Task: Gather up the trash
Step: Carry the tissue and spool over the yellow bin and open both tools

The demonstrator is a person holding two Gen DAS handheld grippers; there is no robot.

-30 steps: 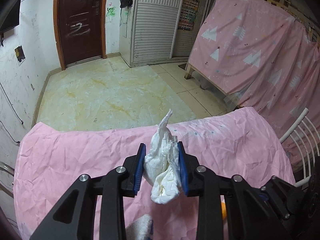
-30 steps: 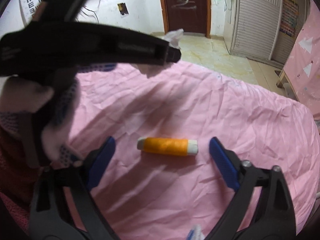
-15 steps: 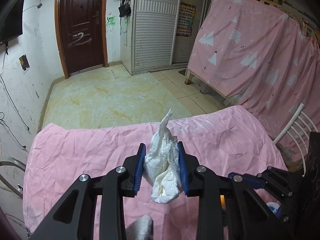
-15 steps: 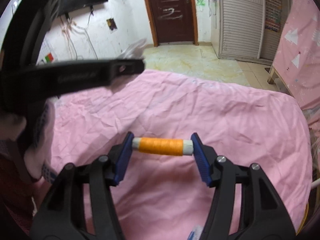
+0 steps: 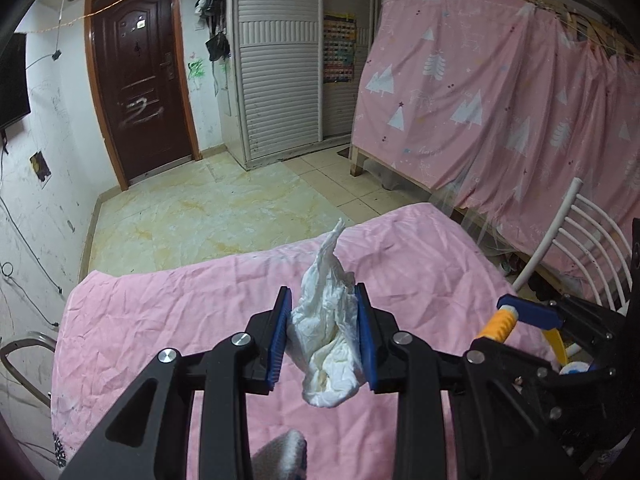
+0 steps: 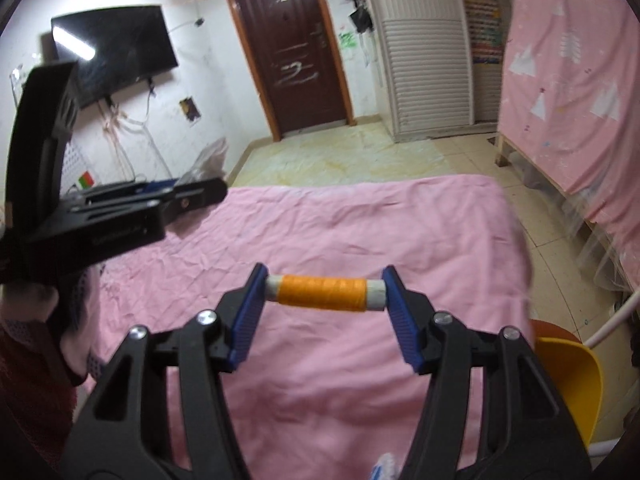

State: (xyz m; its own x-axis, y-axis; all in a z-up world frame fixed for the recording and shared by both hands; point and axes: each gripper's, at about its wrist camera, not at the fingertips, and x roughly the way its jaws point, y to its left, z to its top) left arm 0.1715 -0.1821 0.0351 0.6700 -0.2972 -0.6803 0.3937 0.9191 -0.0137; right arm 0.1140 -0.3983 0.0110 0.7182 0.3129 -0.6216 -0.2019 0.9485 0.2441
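Observation:
My left gripper [image 5: 322, 330] is shut on a crumpled white tissue [image 5: 328, 340] and holds it above the pink-covered table [image 5: 160, 320]. My right gripper [image 6: 324, 292] is shut on an orange thread spool [image 6: 324, 293] with white ends, gripped end to end and lifted off the pink cloth [image 6: 360, 216]. The right gripper with the spool [image 5: 498, 320] also shows at the right of the left wrist view. The left gripper [image 6: 132, 216] shows blurred at the left of the right wrist view.
A yellow scoop-like bin [image 6: 576, 384] sits at the table's right edge, also in the left wrist view [image 5: 556, 344]. A white chair back [image 5: 576, 240] stands to the right. A pink curtained bed frame [image 5: 500, 100] is behind. The tiled floor [image 5: 200, 216] lies beyond.
My right gripper closed on the orange spool and lifted it off the cloth, moving up toward the right. My left gripper kept the tissue and rose slightly.

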